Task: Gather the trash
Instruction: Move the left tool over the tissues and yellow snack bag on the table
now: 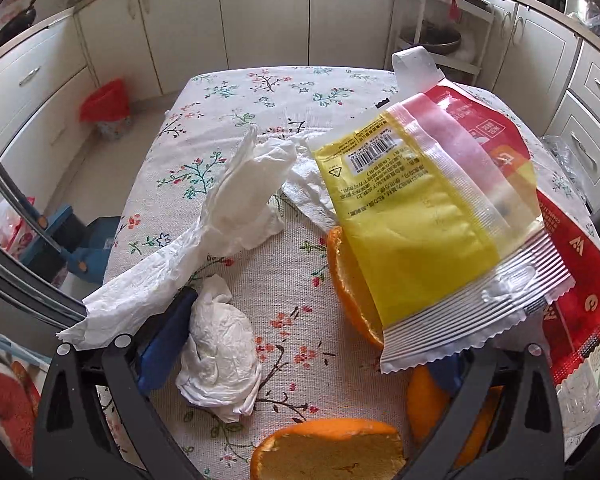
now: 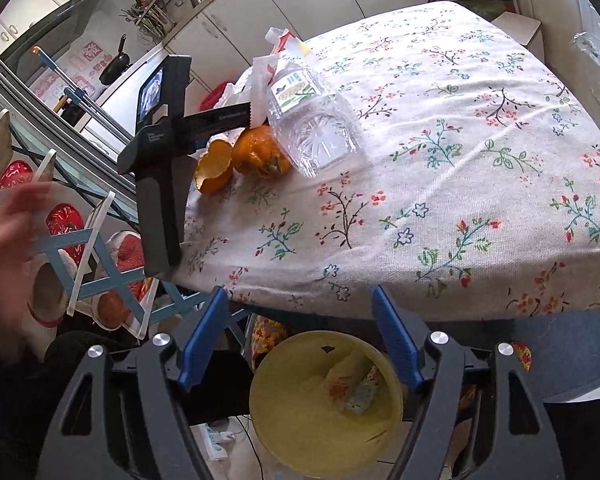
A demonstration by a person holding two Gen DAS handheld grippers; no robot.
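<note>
In the left wrist view my left gripper point(image 1: 300, 344) is open over the floral tablecloth point(image 1: 228, 92), with its jaws wide apart around trash. A crumpled tissue point(image 1: 220, 352) lies by the left blue finger point(image 1: 164, 344). A long white tissue point(image 1: 228, 216) drapes over that finger. A yellow snack wrapper point(image 1: 428, 220) and a red wrapper point(image 1: 580, 280) cover the right finger. Orange peels point(image 1: 332, 452) lie between and below. In the right wrist view my right gripper point(image 2: 300, 344) is open and empty above a yellow bin point(image 2: 300, 432) with trash inside, off the table edge.
The right wrist view shows the left gripper's body point(image 2: 164, 160) by orange peels point(image 2: 260, 152) and a crushed clear plastic bottle point(image 2: 312, 128) on the table point(image 2: 460, 160). A red-lined bin point(image 1: 108, 108) stands on the floor. Cabinets point(image 1: 260, 12) surround the table.
</note>
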